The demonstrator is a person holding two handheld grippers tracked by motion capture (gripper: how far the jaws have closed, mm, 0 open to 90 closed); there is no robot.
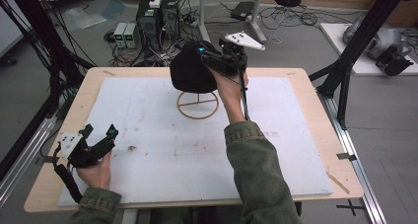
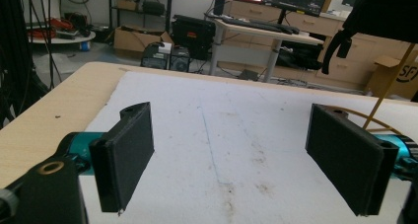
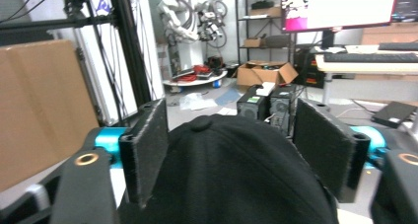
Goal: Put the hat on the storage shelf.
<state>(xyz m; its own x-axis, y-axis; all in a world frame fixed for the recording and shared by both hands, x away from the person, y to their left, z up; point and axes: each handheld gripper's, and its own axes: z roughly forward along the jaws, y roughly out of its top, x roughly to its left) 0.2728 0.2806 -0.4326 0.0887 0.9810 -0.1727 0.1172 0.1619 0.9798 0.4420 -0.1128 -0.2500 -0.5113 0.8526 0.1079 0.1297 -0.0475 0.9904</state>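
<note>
On the far side of the desk [image 1: 305,135], near the middle of its back edge, a black cap [image 1: 190,71] sits on top of a thin wooden stand [image 1: 198,104] with a round ring for a foot. My right claw [image 1: 207,54] is up at the cap. From the right claw's own camera I see the cap's round top with its little button between the two black jaws — the jaws stand on either side of it. They are spread apart, and I can't tell if the pads press on the cloth, so I would not say the cap is held.

My left claw [image 1: 106,135] is well apart from all that, low at the near left corner of the desk, over the white sheet [image 1: 162,150]. Its jaws are spread wide with nothing between them — just the stained white sheet below.
</note>
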